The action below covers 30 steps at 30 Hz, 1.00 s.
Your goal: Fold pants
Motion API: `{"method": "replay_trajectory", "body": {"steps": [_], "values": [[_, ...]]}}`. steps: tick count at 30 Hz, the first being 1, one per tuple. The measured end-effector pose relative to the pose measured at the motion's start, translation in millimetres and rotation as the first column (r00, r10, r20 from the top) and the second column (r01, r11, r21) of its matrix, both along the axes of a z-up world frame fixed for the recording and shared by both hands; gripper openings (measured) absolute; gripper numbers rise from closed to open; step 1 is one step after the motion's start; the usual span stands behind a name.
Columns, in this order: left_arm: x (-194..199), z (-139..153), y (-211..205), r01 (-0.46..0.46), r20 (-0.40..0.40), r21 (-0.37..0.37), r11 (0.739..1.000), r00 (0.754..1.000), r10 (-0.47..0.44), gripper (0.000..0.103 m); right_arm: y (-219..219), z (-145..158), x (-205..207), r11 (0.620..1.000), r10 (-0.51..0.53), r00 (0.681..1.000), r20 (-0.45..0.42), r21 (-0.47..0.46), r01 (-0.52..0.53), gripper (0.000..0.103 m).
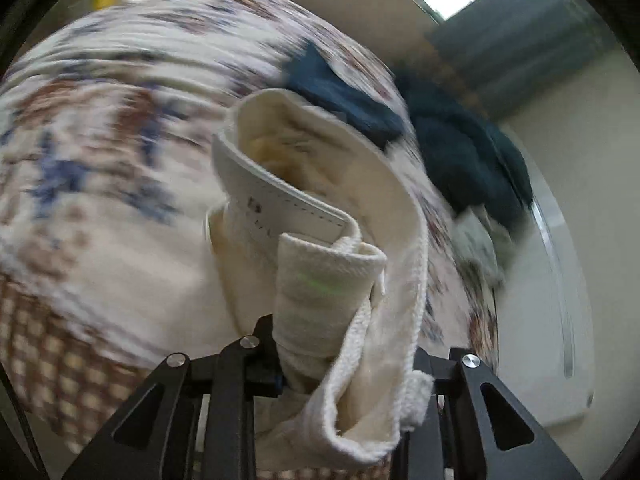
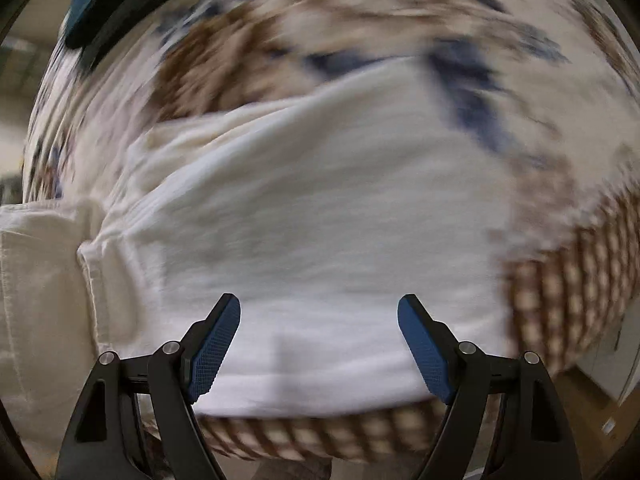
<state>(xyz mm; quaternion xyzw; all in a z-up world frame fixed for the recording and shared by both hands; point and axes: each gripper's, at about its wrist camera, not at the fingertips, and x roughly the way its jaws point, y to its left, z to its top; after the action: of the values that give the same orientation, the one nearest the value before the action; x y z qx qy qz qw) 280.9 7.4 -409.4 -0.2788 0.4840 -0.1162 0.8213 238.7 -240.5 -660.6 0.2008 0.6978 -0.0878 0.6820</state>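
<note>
Pinched in the left hand-held gripper [image 1: 320, 364], the pants [image 1: 340, 200] hang above the patterned bed cover [image 1: 100, 140], so lift slowly while the right hand-held gripper [image 2: 319, 344], spread wide, grabs cloth at twelve o'clock.

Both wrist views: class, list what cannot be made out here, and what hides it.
- Left view: left gripper pads, buried in the bunched pants.
- Left view: dark garments, blurred; type unclear.
- Right view: pants' far end, cut by the left edge.
- Both views: cloth pattern, motion-smeared.
- Right gripper: open; contact unclear.
</note>
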Motion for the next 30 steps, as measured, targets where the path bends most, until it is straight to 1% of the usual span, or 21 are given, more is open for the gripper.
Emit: {"method": "replay_trajectory", "body": {"steps": [2,3,5,7,10,11,13,15,17,18,19,20,21,22,23,24,26,27,29,30], "values": [[4,-13,-48,0.065,-0.027,0.001,0.998,0.998,-0.065,0.023,-33,5,-14,0.998,-0.053,0.999,0.003,-0.017,0.053,0.083],[5,-28,-89,0.134,-0.062,0.024,0.991,0.989,-0.132,0.023,-54,7,-23,0.996,-0.084,0.996,0.002,-0.030,0.084,0.083],[4,-51,-137,0.205,-0.114,0.086,0.975,0.974,-0.195,0.022,-87,8,-37,0.990,-0.127,0.992,-0.010,-0.059,0.126,0.083],[2,-87,-184,0.275,-0.188,0.162,0.948,0.951,-0.244,0.022,-122,7,-53,0.981,-0.173,0.985,-0.021,-0.087,0.171,0.083],[4,-125,-212,0.317,-0.263,0.243,0.917,0.931,-0.252,0.022,-162,2,-67,0.972,-0.207,0.978,-0.028,-0.119,0.203,0.083],[7,-130,-216,0.326,-0.271,0.259,0.909,0.928,-0.256,0.022,-170,1,-69,0.971,-0.211,0.977,-0.030,-0.125,0.206,0.084],[10,-135,-221,0.339,-0.271,0.291,0.895,0.926,-0.263,0.022,-184,1,-72,0.969,-0.214,0.976,-0.028,-0.135,0.208,0.084],[11,-133,-224,0.346,-0.279,0.308,0.886,0.923,-0.263,0.023,-196,1,-73,0.970,-0.208,0.978,-0.025,-0.133,0.203,0.084],[5,-131,-223,0.345,-0.293,0.309,0.886,0.921,-0.257,0.031,-202,1,-68,0.973,-0.194,0.981,-0.023,-0.130,0.190,0.084],[6,-128,-223,0.347,-0.315,0.306,0.887,0.916,-0.250,0.033,-209,3,-66,0.976,-0.185,0.983,-0.021,-0.119,0.181,0.083],[4,-122,-222,0.354,-0.342,0.301,0.885,0.907,-0.246,0.039,-214,5,-62,0.980,-0.177,0.984,-0.008,-0.097,0.175,0.083],[5,-110,-219,0.364,-0.358,0.267,0.892,0.897,-0.258,0.050,-223,11,-45,0.983,-0.169,0.986,0.006,-0.076,0.169,0.083],[7,-110,-220,0.368,-0.352,0.243,0.897,0.896,-0.272,0.058,-223,15,-37,0.986,-0.159,0.987,0.030,-0.051,0.160,0.083],[6,-98,-215,0.364,-0.325,0.211,0.907,0.901,-0.287,0.079,-221,23,-30,0.990,-0.135,0.989,0.064,-0.020,0.137,0.083],[5,-88,-209,0.362,-0.305,0.190,0.913,0.905,-0.295,0.097,-225,28,-31,0.992,-0.121,0.989,0.083,-0.006,0.122,0.083],[3,-75,-200,0.363,-0.291,0.152,0.919,0.905,-0.309,0.099,-223,36,-24,0.995,-0.100,0.989,0.110,0.014,0.100,0.083],[1,-58,-179,0.360,-0.290,0.116,0.926,0.904,-0.315,0.099,-217,48,-12,0.996,-0.077,0.986,0.150,0.062,0.068,0.083],[1,-53,-166,0.343,-0.292,0.123,0.931,0.909,-0.296,0.099,-211,55,-8,0.994,-0.072,0.984,0.165,0.090,0.057,0.083],[1,-46,-141,0.293,-0.291,0.153,0.944,0.926,-0.241,0.099,-198,60,4,0.983,-0.068,0.978,0.199,0.182,0.032,0.084],[1,-44,-116,0.249,-0.291,0.184,0.951,0.938,-0.189,0.099,-184,64,5,0.974,-0.063,0.976,0.210,0.226,0.014,0.087]]}}
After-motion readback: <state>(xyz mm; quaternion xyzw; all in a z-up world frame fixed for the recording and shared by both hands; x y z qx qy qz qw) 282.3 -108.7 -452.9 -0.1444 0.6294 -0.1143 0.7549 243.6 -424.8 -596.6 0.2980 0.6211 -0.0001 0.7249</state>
